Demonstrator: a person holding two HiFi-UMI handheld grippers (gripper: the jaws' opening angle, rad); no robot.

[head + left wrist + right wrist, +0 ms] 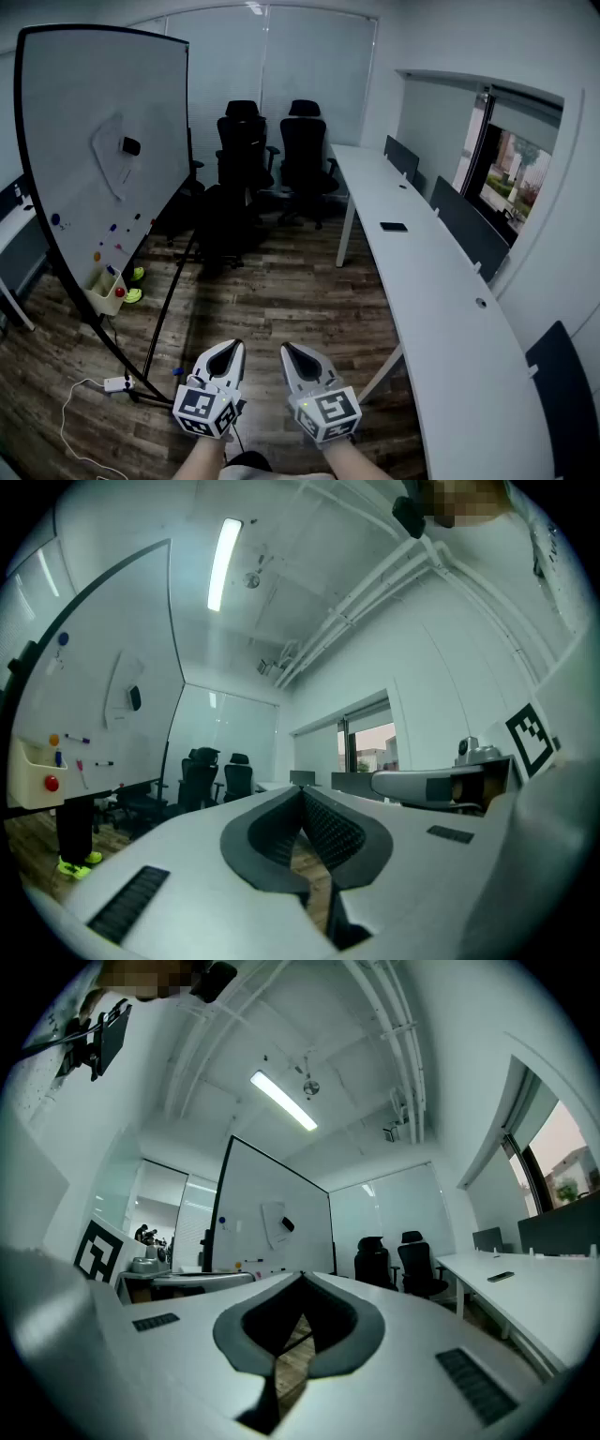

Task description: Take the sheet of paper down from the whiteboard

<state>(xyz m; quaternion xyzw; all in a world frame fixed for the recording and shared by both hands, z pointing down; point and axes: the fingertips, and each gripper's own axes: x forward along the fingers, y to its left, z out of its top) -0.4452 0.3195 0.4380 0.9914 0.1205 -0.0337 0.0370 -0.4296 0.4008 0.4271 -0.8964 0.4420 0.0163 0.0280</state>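
Left tool point(229, 348): low in front of me and held level, jaws pressed together with nothing between them
Right tool point(292, 350): just beside the left one and also level, jaws together and empty
Sheet of paper point(110, 159): on the whiteboard point(75, 84) off to my left, hanging tilted at about mid-height, well apart from both tools
Black magnet point(130, 146): sits on the sheet near its upper right part; I judge it is what pins the paper, though it is too small for me to be sure
Below the sheet: small coloured magnets point(113, 228) and a tray point(101, 292) at the board's lower edge, apart from the paper
Handling: I expect the sheet to be light, thin and floppy, easy to crease or tear, and lying flat against a slick surface
Where to take hold: a free lower corner or edge away from the magnet, pinched flat between the pads; I would use one tool on the paper and the other to lift the magnet
Stage: not yet begun; I have to get to the board and open a tool first
Risk: pulling against the magnet may rip the sheet, and pushing on the board may rock it on its stand
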